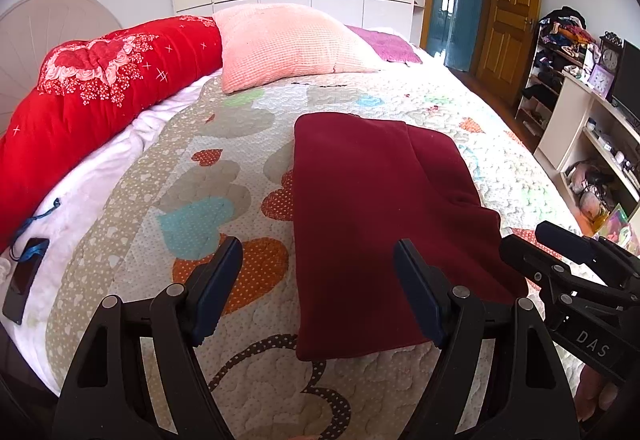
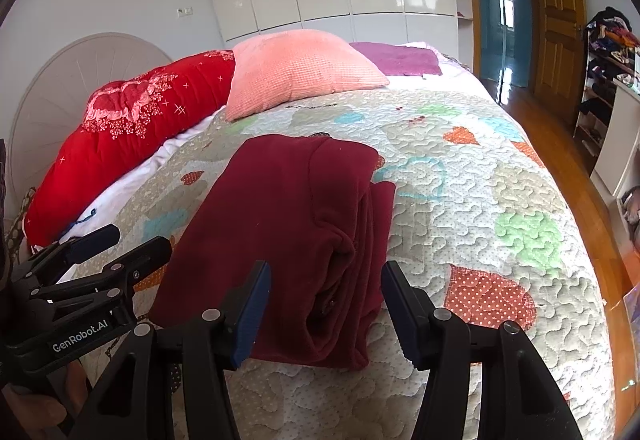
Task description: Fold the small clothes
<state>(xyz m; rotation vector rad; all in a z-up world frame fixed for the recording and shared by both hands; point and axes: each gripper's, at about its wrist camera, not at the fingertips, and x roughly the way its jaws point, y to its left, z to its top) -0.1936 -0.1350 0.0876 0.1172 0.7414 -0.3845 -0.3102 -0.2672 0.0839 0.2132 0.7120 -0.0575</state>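
Your maroon garment [image 1: 372, 208] lies on the quilted bedspread [image 1: 168, 176], already folded into a long slab running toward the pillows at 12 o'clock. It looks like thick fleece: soft, light, limp, grippy rather than slick, so expect it to sag and drag on the quilt's stitched bumps. Its 3 o'clock side is a bunched stack of loose layers [image 2: 360, 240] (the sleeve, probably), while the 9 o'clock edge is one clean fold. I'd pinch the near corners at 6 o'clock, catching every layer on the bunched side.

Your left gripper [image 1: 318, 288] hovers spread wide over the near left corner, holding nothing; your right gripper [image 2: 326, 312] is equally wide and empty above the bunched edge.

Beyond, at 12 o'clock, sit a waffle-textured pink pillow [image 1: 288, 44] and a red floral bolster [image 1: 100, 80] at 10.
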